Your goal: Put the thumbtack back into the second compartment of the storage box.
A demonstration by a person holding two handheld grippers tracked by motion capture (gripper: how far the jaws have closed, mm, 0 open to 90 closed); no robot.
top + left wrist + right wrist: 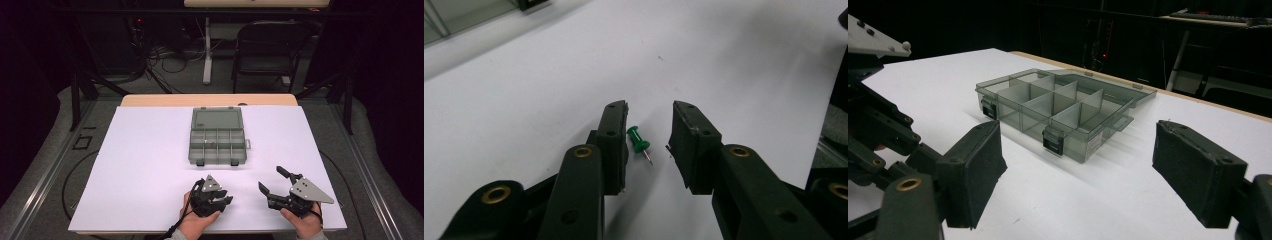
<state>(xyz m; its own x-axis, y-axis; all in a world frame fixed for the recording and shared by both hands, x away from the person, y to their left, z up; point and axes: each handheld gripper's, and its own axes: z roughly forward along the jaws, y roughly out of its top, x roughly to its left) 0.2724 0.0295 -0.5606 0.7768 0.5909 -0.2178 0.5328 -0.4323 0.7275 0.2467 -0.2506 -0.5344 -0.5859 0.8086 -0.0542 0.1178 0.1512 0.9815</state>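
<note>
Left fingers (649, 132) around a green pin (639, 142) on the bench; right fingers (1078, 175) wide, empty.

Left gripper view: pin lies on its side on the white sheet (724, 60), head up-frame, point down-frame, close against the left-hand finger (614, 145); clear gap to the other finger. Contact with the near finger: cannot tell. Fingers part open, not pressing the pin from both sides. High view: left gripper (215, 196) low over the sheet at the near edge, hand (197, 222) behind it. Right gripper (272, 184) just beside, apart, nothing in it. Right gripper view: open grey box (1063, 107) with dividers lies ahead, lid flat behind. High view: box (218, 136) mid-bench, well beyond both grippers. Bench (210, 100) edge shows past the sheet.
</note>
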